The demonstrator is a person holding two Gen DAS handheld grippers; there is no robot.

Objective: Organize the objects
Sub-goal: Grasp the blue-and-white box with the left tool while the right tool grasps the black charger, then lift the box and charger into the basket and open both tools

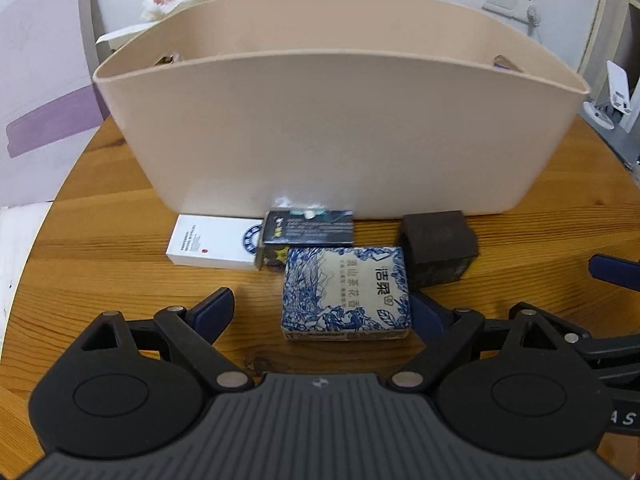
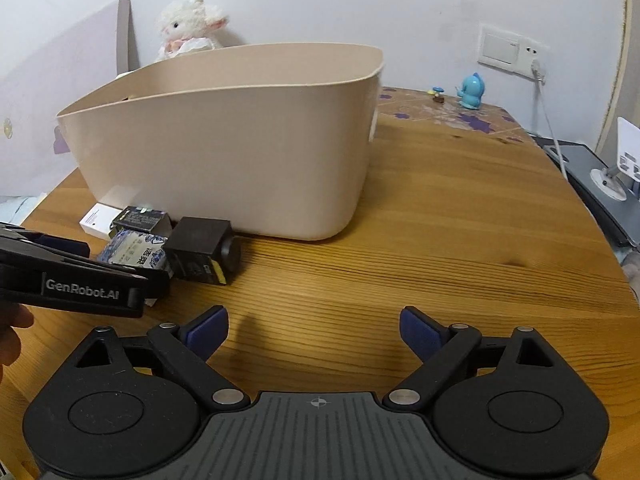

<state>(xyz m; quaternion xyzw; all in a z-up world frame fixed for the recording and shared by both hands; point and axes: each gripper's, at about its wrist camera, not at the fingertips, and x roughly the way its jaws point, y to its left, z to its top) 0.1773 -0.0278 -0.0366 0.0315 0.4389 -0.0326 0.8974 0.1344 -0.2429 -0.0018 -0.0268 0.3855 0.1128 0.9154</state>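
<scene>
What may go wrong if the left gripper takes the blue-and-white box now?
The blue-and-white box lies close against the black box and the dark packet, so closing the open left gripper may push them. The bin wall is tall; a low lift might strike its rim.

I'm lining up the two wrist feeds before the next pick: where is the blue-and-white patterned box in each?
Left wrist: the blue-and-white patterned box lies centre, just ahead of the open left tongs.
Right wrist: same box sits far left, partly hidden behind the left tongs.
Shared landmark: the beige tub stands behind it in both.
</scene>
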